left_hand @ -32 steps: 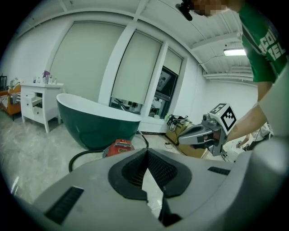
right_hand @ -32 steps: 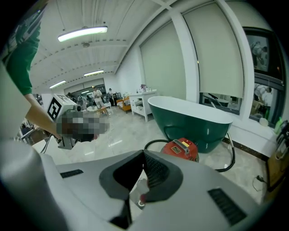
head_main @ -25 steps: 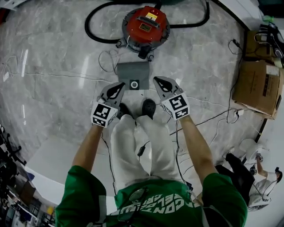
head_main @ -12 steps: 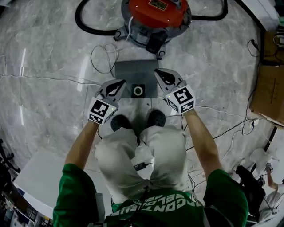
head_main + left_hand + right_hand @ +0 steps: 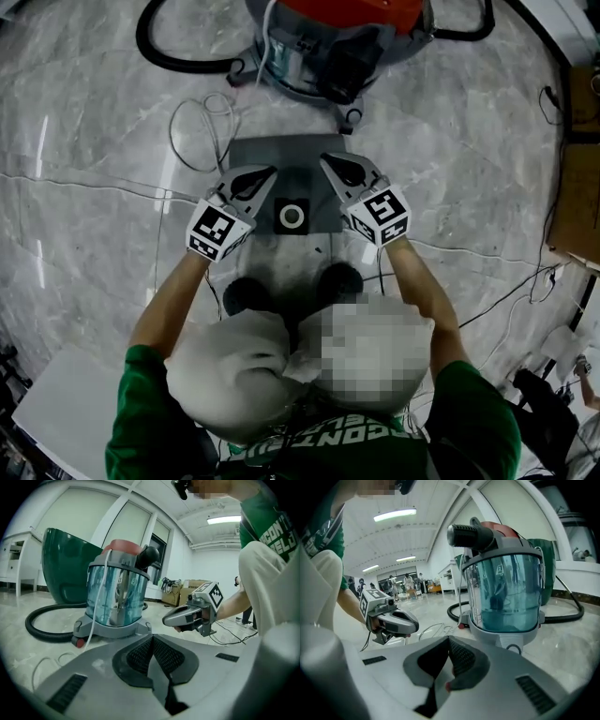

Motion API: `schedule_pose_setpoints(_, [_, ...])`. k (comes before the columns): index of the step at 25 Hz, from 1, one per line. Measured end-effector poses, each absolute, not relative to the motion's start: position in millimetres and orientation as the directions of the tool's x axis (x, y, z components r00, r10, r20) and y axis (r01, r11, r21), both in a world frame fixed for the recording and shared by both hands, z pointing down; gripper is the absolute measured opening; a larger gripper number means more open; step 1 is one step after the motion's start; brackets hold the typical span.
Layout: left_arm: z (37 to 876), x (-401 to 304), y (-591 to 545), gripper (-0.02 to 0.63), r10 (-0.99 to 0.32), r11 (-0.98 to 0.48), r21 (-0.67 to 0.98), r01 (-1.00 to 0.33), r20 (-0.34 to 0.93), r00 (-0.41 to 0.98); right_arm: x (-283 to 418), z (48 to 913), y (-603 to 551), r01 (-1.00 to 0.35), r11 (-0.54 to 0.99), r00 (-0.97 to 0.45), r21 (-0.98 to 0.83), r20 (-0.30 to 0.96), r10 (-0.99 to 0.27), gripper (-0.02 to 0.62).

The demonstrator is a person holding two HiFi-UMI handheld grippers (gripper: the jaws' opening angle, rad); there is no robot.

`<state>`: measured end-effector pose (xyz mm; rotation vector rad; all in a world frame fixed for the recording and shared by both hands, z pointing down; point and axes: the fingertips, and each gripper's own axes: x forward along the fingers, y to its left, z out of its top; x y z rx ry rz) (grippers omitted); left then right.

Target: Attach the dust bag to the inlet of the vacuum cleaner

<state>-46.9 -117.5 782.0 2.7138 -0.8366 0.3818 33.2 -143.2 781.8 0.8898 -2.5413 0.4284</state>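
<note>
So, since a second ago the person's crouched lower: left tool (image 5: 266, 174) and right tool (image 5: 327, 162), both pinched closed on nothing, now hover over the dust bag (image 5: 281, 155), vacuum cleaner (image 5: 328, 47) at 12 o'clock.

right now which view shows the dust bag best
The head view: the grey dust bag lies flat on the floor, nearly whole, its round collar up. Neither gripper view shows it; both look at the vacuum cleaner.
</note>
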Motion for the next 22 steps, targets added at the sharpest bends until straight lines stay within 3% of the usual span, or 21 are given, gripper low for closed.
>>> schedule_pose_setpoints(13, [831,-34,-75,0.005,-0.419,-0.846,0.191,-0.498,0.339,0.842,30,831,-97,-0.562,0.818,-0.746,-0.125,0.503,-0.436,0.008])
schedule_pose_setpoints(22, [866,-30,-29,0.005,-0.337,-0.872,0.202,-0.446,0.412,0.846,21,868,-39,-0.443,0.887,-0.777,-0.129,0.548,-0.309,0.009])
